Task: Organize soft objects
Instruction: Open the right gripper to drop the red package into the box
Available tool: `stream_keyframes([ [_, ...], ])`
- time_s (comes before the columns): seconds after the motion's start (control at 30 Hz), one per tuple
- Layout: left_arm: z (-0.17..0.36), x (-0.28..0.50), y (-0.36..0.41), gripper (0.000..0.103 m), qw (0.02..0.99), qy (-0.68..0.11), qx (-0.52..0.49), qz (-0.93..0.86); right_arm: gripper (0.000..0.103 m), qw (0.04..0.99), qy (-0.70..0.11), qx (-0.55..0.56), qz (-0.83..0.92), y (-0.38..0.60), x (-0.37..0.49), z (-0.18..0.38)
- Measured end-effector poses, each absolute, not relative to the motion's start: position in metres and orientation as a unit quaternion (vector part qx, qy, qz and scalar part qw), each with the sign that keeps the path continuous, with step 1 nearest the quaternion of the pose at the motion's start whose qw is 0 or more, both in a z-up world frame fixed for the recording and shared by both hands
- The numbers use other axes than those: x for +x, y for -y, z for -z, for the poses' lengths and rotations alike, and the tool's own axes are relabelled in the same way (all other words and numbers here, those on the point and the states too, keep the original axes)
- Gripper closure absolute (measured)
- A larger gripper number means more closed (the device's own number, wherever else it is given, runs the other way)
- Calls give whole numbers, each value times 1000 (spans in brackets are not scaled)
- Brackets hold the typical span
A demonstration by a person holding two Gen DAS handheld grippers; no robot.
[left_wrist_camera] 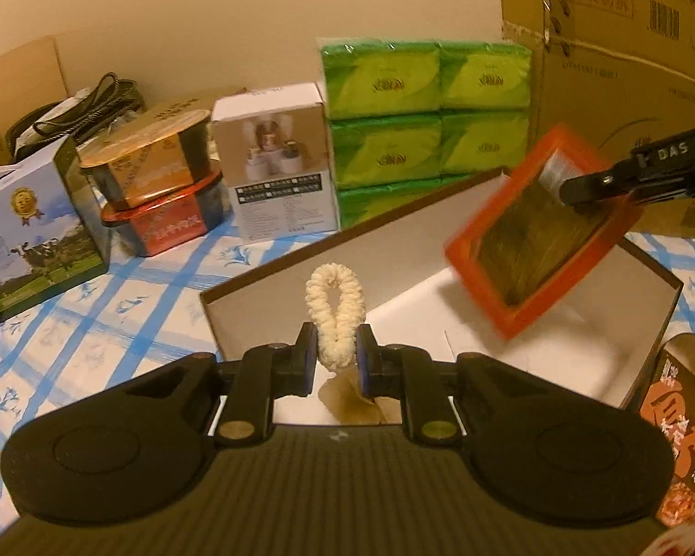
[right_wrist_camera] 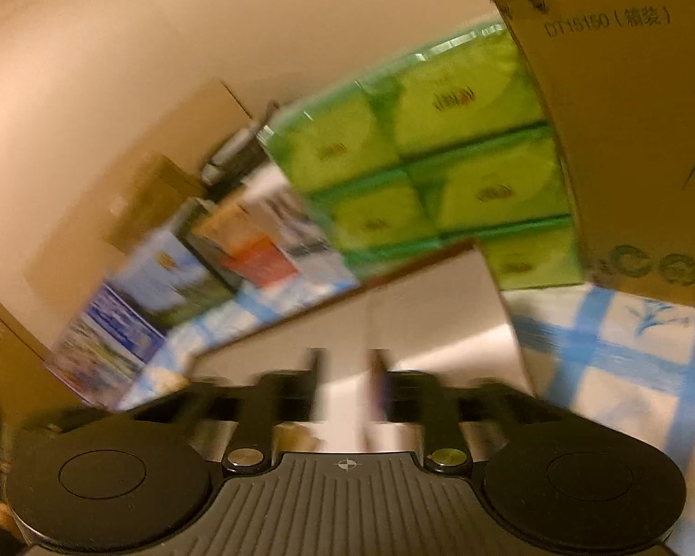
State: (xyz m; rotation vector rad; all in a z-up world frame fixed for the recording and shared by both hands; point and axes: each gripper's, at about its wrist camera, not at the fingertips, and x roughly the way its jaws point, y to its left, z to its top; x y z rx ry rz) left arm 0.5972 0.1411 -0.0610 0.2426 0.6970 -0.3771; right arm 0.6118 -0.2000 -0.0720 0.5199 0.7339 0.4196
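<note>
A cream scrunchie (left_wrist_camera: 334, 319) is clamped upright between the pads of the left gripper (left_wrist_camera: 336, 361), its loop standing above the fingertips. A brown paper tag (left_wrist_camera: 347, 401) hangs below it. It is held over the near left part of an open shallow box (left_wrist_camera: 273, 296) with a white inside.

At about 2 o'clock from the scrunchie, an orange-framed packet (left_wrist_camera: 537, 231) is seen tilted above the box. It is blurred, and the tip of the right gripper (left_wrist_camera: 574, 187) is seen at its upper edge; whether the pads still touch the packet cannot be told for sure. In the right wrist view the fingers (right_wrist_camera: 317, 380) of that gripper stand apart with nothing visible between them, and the gripper is pointed downward into the box.

Behind the box, at 12 o'clock, a stack of green tissue packs (left_wrist_camera: 426, 116) is placed. A large cardboard carton (left_wrist_camera: 625, 46) stands at 1 o'clock. At 11 o'clock a white carton (left_wrist_camera: 278, 162) is found, then two stacked tins (left_wrist_camera: 157, 185) at 10 o'clock and a blue milk box (left_wrist_camera: 32, 231) at 9 o'clock. A black bag (left_wrist_camera: 83, 106) lies behind them near the wall. Everything rests on a blue checked tablecloth (left_wrist_camera: 92, 324). A brown and orange package (left_wrist_camera: 681, 426) stands just beside the box at 4 o'clock.
</note>
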Motion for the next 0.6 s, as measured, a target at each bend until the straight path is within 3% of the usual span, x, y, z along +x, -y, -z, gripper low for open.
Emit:
stream_keyframes([
  [0.03,63,598,-140,87,914,-341,119,185,40,881,-352,248,-198,201,612,76],
  [0.07,65,599,-139,87,913,-342,118,187,36,882,-351,247,-192,203,612,79],
  [0.6,78,605,-132,85,905,-355,123,200,36,856,-450,135,-214,172,615,91],
])
